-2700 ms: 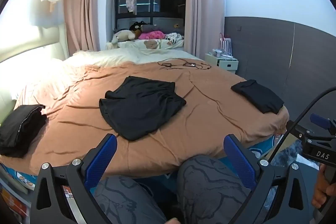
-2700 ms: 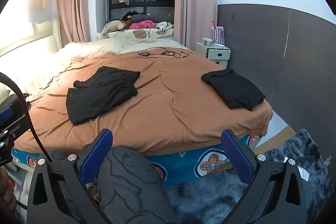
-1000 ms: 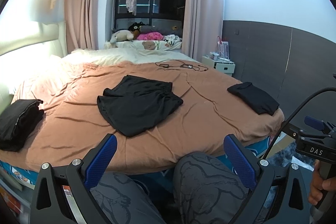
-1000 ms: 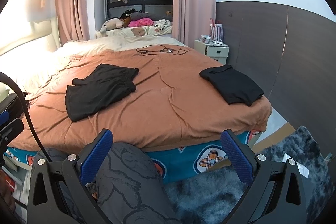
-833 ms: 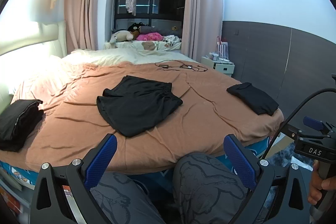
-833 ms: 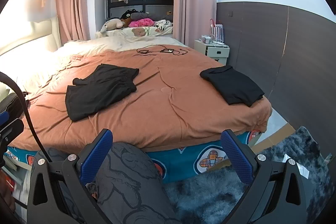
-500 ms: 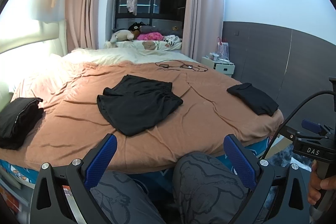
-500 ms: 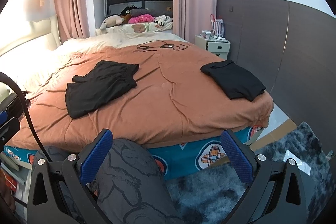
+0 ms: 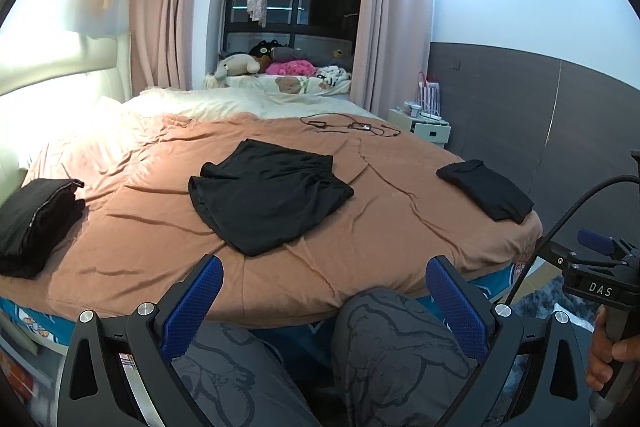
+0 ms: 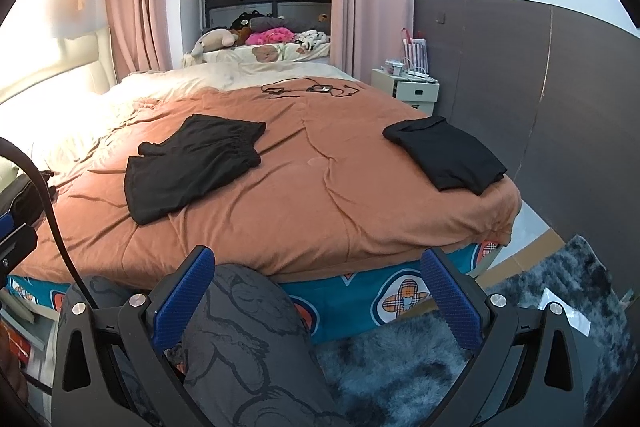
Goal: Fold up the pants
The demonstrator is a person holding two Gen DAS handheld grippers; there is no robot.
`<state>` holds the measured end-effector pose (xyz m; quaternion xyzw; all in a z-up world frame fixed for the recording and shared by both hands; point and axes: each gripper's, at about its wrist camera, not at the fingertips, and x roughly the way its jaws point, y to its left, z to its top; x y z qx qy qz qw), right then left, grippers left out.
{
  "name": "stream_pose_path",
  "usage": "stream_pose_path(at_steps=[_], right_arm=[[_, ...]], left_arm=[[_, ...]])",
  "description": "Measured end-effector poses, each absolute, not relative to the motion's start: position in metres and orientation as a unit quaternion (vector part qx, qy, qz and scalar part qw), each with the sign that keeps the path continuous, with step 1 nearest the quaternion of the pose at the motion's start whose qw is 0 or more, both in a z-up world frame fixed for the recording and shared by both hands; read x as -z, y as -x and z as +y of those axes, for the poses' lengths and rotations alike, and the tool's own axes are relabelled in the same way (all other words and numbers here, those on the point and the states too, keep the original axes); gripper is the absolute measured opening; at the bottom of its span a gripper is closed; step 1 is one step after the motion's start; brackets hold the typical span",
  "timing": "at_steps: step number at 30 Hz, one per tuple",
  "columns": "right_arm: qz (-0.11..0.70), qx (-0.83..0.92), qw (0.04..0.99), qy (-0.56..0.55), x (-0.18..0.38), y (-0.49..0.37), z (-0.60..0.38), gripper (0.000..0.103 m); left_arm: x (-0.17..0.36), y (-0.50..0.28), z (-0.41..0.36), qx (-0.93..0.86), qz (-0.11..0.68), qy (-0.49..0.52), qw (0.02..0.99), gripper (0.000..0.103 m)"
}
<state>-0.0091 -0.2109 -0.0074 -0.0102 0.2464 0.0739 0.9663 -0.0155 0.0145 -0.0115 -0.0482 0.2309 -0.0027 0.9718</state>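
Both of your tools are spread wide and carry nothing: the left gripper (image 9: 324,291) and the right gripper (image 10: 318,287) hang low in front of your knees, short of the near edge of the bed (image 9: 360,239), with your legs showing between the blue pads. The black pants (image 9: 264,195) lie loosely spread and not yet folded on the brown cover, roughly mid-bed and well apart from both tools. What the reach turns on is this: seen from the left gripper the pants sit almost straight ahead, only a little to the left, while from the right gripper they lie clearly off to the left (image 10: 192,163). So your left hand looks the nearer one, and the right will have to cross further over. The garment's long axis runs on a slant, from the gathered waistband at the far right down to the leg hems at the near left, so the hems are the end closest to you. I would judge no fold has begun. A folded dark garment (image 10: 444,153) rests near the right-hand corner of the bed and another dark pile (image 9: 36,219) at the left edge; both lie well clear of the pants. A tangle of cables (image 9: 352,126) sits further back.
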Motion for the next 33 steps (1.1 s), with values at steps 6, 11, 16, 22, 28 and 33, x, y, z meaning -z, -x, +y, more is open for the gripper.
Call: stream_pose_path(at_steps=[6, 11, 16, 22, 28, 33], right_arm=[[0.247, -0.081, 0.965, 0.013, 0.006, -0.001, -0.210, 0.103], [0.239, -0.088, 0.967, 0.030, 0.005, -0.013, -0.202, 0.103], [0.242, -0.104, 0.964, 0.031, 0.005, -0.033, -0.195, 0.103], [0.256, -0.126, 0.958, 0.030, 0.005, -0.062, -0.190, 0.103], [0.269, -0.157, 0.949, 0.034, 0.004, -0.093, -0.184, 0.103], [0.278, -0.178, 0.943, 0.035, 0.007, -0.121, -0.184, 0.103]], left_arm=[[0.014, 0.007, 0.026, -0.001, 0.235, 0.057, 0.970, 0.102], [0.016, -0.010, 0.039, -0.010, 0.241, 0.061, 0.969, 0.102], [0.019, -0.030, 0.057, -0.018, 0.249, 0.072, 0.966, 0.102], [0.024, -0.053, 0.078, -0.033, 0.264, 0.084, 0.960, 0.101], [0.037, -0.081, 0.102, -0.043, 0.291, 0.115, 0.949, 0.094], [0.053, -0.102, 0.120, -0.038, 0.318, 0.154, 0.935, 0.090]])
